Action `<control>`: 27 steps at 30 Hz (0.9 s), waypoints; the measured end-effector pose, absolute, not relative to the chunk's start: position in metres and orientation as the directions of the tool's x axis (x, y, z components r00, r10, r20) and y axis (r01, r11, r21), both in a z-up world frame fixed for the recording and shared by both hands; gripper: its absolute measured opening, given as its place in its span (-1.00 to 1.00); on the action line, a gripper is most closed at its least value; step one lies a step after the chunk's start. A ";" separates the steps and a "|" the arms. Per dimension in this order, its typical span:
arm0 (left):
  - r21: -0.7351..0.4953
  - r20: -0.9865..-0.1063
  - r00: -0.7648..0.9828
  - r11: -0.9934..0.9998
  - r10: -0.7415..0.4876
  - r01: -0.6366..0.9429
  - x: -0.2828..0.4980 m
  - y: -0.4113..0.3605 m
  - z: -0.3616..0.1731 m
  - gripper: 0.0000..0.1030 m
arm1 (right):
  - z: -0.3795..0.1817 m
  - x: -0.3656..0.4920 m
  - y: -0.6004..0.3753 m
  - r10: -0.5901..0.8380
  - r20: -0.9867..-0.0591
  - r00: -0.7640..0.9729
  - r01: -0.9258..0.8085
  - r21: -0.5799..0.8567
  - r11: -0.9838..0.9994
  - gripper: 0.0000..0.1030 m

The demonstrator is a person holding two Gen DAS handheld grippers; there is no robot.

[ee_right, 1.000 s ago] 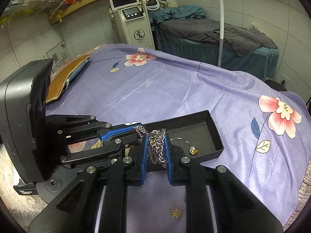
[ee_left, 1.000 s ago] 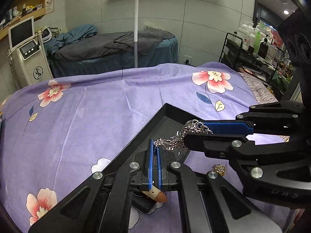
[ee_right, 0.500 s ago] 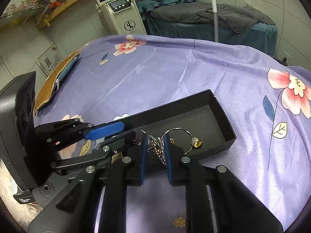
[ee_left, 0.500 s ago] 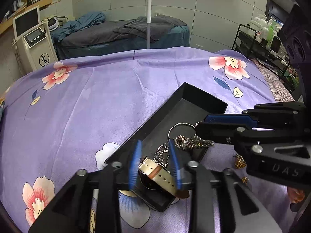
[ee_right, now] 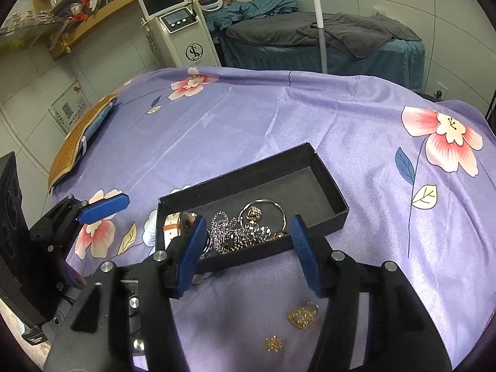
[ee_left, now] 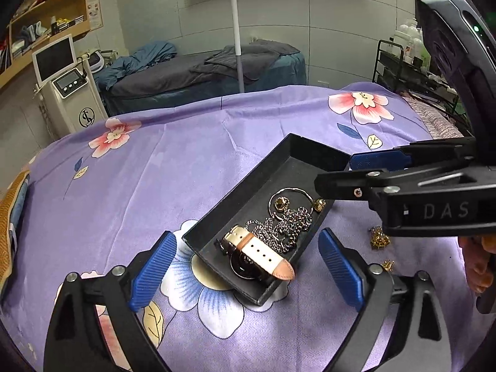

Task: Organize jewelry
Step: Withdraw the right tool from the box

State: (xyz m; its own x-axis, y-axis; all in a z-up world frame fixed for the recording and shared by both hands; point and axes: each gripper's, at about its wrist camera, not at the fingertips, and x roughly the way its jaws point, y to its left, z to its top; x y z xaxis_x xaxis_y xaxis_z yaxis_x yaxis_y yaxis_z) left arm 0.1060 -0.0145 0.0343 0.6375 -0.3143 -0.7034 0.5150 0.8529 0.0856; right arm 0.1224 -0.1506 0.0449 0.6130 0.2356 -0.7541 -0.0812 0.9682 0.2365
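Observation:
A black tray (ee_left: 279, 161) lies on the purple flowered cloth. In it are a silver chain (ee_left: 279, 226), a watch (ee_left: 260, 248) with a cream and tan strap, a thin hoop (ee_left: 291, 190) and a gold charm (ee_left: 319, 204). My left gripper (ee_left: 246, 268) hovers over the tray's near end, its jaws opening wide with nothing pressed between them. My right gripper (ee_right: 248, 248) is over the tray's (ee_right: 328, 217) long side, jaws opening. The chain (ee_right: 235, 232) lies loose under the gap, free of both pads. The watch (ee_right: 172, 226) is partly hidden behind the left pad.
Loose gold pieces (ee_right: 302, 314) (ee_right: 272, 342) lie on the cloth near the right gripper, also seen as gold pieces (ee_left: 378, 238). A hand (ee_left: 477, 263) holds the right gripper. An orange mat (ee_right: 77, 136) lies at the cloth's left edge. A machine (ee_right: 183, 31) and a bed (ee_right: 310, 40) stand behind.
Both grippers were shut on the silver chain above the tray. Both have opened, and the chain now lies in the tray beside the watch. The left gripper has drawn back.

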 end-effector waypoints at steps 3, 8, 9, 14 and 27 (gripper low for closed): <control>0.092 -0.707 0.634 0.848 -0.314 0.523 0.092 -0.014 0.033 0.88 | 0.041 0.109 -0.155 0.227 -0.759 0.610 -0.068 0.235 0.969 0.11; 0.064 -0.753 0.579 0.841 -0.312 0.537 0.072 -0.012 0.021 0.88 | 0.033 0.084 -0.167 0.208 -0.765 0.609 -0.035 0.236 0.971 0.11; 0.053 -0.766 0.564 0.844 -0.309 0.534 0.070 -0.010 0.018 0.88 | 0.030 0.078 -0.170 0.203 -0.769 0.606 -0.027 0.235 0.972 0.11; 0.002 -0.797 0.517 0.855 -0.312 0.519 0.051 -0.001 0.000 0.88 | 0.014 0.055 -0.181 0.149 -0.795 0.588 -0.006 0.180 0.984 0.11; -0.007 -0.814 0.489 0.848 -0.313 0.530 0.009 -0.009 -0.026 0.81 | -0.015 0.009 -0.182 0.082 -0.818 0.570 0.013 0.109 0.994 0.11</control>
